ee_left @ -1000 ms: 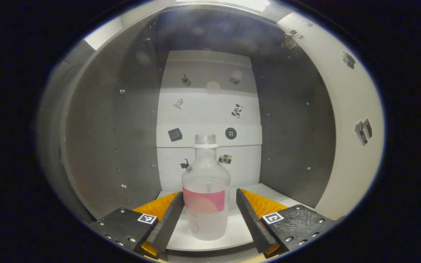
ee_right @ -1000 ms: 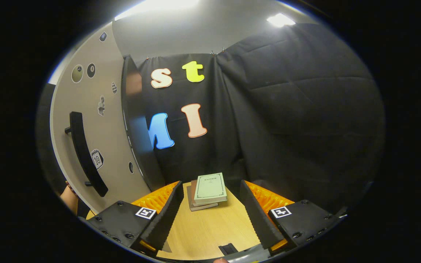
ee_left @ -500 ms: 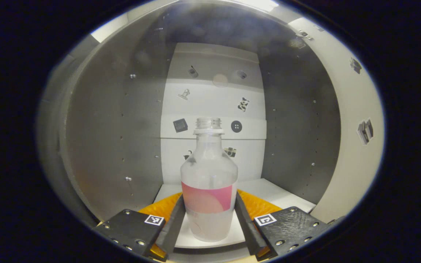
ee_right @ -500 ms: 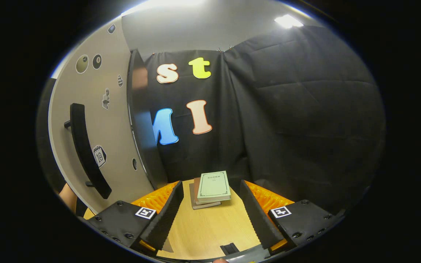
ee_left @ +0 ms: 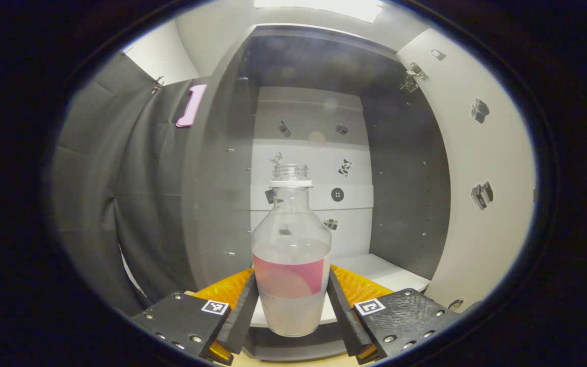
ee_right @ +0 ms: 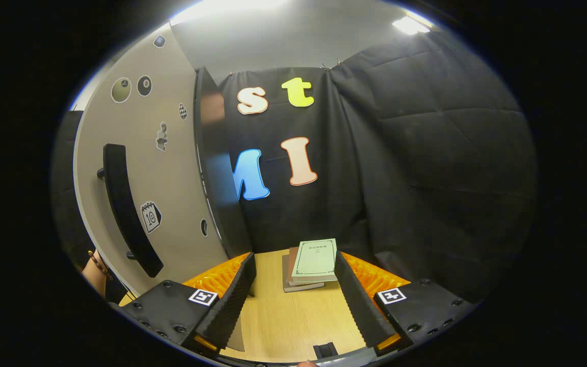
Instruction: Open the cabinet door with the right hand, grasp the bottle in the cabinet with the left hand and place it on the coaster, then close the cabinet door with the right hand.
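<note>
Left gripper view puts the bottle (ee_left: 292,255) upright between your left gripper's (ee_left: 292,311) two flat, ribbed fingers (ee_left: 241,316), which press against its sides at the level of the pink label band; your left gripper is clamped on it. The bottle is clear, slightly frosted plastic, round-shouldered with a narrow threaded neck, a white collar ring and no cap, and it tapers a little toward its base. Its base appears to hang just in front of the front edge of the white shelf (ee_left: 380,270) of the cabinet (ee_left: 222,168), though you cannot tell for certain that it is off the surface. The cabinet is a boxy shell with smooth dark grey side walls dotted with rows of small pin holes and a pale back panel carrying small stickers. To the right stands the open cabinet door (ee_left: 477,153), smooth and pale, with metal hinges near its top. In the right gripper view, your right gripper (ee_right: 293,300) is spread wide with nothing between its serrated fingers (ee_right: 230,306), held over a light wood-grain table (ee_right: 283,326). The door's outer face is at the left there, with a long, curved, matte black handle (ee_right: 128,209). A small stack of books (ee_right: 311,265) lies on the table beyond the fingertips.
</note>
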